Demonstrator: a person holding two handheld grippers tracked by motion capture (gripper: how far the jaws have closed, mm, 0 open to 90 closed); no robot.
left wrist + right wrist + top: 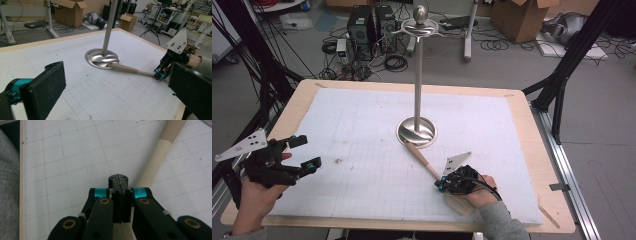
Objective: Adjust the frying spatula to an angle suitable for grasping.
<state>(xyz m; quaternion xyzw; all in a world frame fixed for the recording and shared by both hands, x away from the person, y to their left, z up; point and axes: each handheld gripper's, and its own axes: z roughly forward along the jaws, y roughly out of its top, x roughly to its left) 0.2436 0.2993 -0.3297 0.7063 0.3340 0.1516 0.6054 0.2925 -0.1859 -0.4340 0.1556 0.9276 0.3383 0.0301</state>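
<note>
A wooden utensil (422,159) with a long handle lies slanted on the white grid mat (362,125). Its thin end touches the round base of a metal stand (417,131), and its pale wide end (458,204) lies near the front edge. My right gripper (439,186) rests low over the handle, jaws pressed together with nothing between them; in the right gripper view (118,178) the handle (160,155) runs past just to the right. My left gripper (308,152) hovers at the mat's left edge, jaws wide apart and empty (117,85). From there I see the utensil (127,68) and the right gripper (160,73).
The stand's tall pole (418,75) rises mid-table to a hooked top (420,27). The wooden table rim (532,150) frames the mat. Behind the table are computer towers (362,25), cables, cardboard boxes (522,17) and black frame legs (562,75) at the right.
</note>
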